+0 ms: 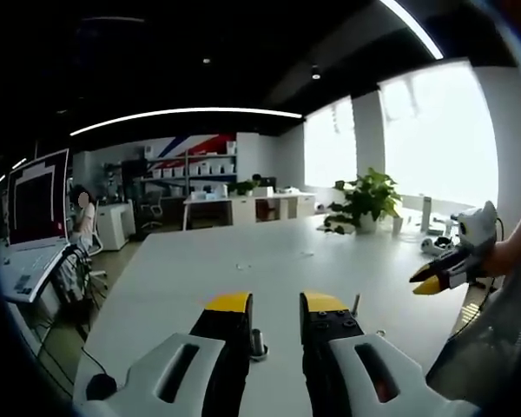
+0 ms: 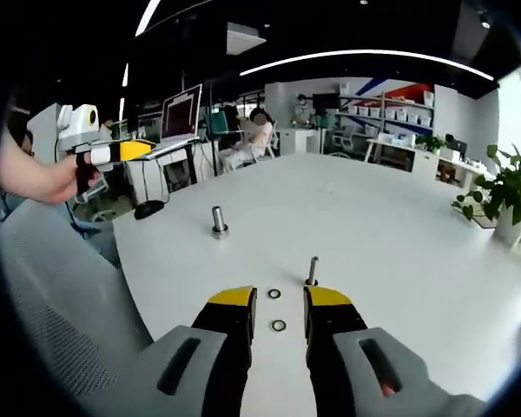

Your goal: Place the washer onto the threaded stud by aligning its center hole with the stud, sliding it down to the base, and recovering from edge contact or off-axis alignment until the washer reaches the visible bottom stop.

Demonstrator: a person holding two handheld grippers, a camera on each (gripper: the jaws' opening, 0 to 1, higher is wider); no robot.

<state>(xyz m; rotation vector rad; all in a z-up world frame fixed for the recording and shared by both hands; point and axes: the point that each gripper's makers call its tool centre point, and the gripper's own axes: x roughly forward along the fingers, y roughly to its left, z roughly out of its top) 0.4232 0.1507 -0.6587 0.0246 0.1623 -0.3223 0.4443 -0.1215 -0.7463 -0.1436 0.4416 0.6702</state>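
Note:
Two small washers lie on the white table (image 2: 399, 252); one washer (image 2: 274, 294) is just beyond my right gripper's tips and the other washer (image 2: 279, 326) shows in the gap between its jaws. A thin threaded stud (image 2: 313, 271) stands upright right of them, and shows as a thin stud (image 1: 355, 304) in the left gripper view. A thicker stud (image 2: 218, 221) stands farther left, seen as a thick stud (image 1: 258, 341) between my left jaws. My right gripper (image 2: 281, 298) is open above the table, holding nothing. My left gripper (image 1: 276, 303) is open and empty.
A hand holds the left gripper (image 2: 122, 152) off the table's left edge; the right gripper (image 1: 438, 278) comes in from the right. A potted plant (image 1: 365, 198) stands at the table's far end. A laptop (image 2: 181, 117), desks and a seated person (image 2: 253, 139) lie beyond.

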